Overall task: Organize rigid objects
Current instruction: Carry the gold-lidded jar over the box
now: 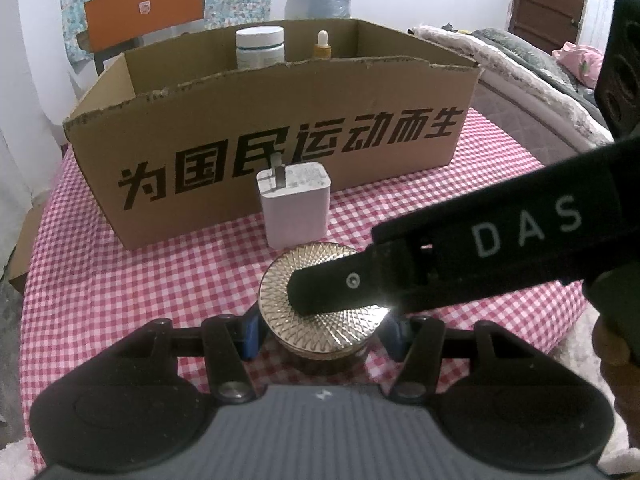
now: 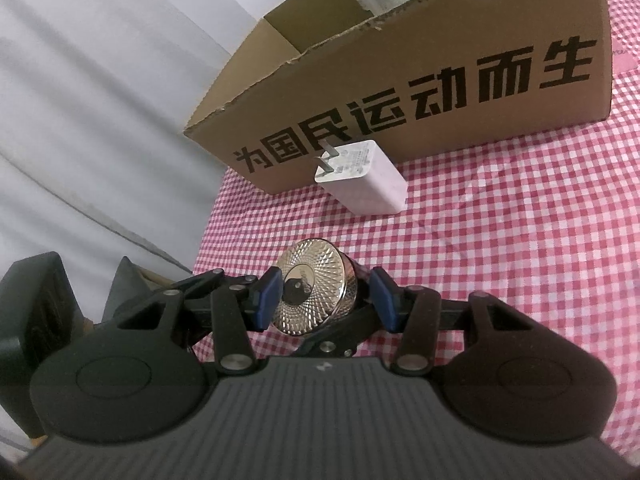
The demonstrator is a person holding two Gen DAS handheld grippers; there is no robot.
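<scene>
Left tongs [image 1: 320, 332]: clamped on the body of the gold jar [image 1: 320, 304], blue pads pressed to its sides at 3 and 9 o'clock.
Right tongs [image 2: 322, 296]: clamped across the same jar's patterned lid [image 2: 316, 292]; one finger lies over the lid top in the left view.
Gold jar: on the checked table [image 1: 120, 280], near its front edge, held by both tongs at once.
Charger [image 1: 294, 204]: white plug block at 12 o'clock from the jar, just beside it, prongs up, standing against the box front.
Cardboard box [image 1: 280, 136]: beyond the charger; a white-capped bottle [image 1: 260, 46] and a dropper bottle [image 1: 322, 46] already stand inside at the back.
Risk: judged, the two grips may work against each other; a twist or uneven lift could tip the jar or free the lid.
Risk: a forward move at low height would knock the charger over.
Edges: torn front wall of the box stands high; the jar must clear it.
Open room: bare cloth at 3 o'clock; table edge close at 9 o'clock in the right view.
</scene>
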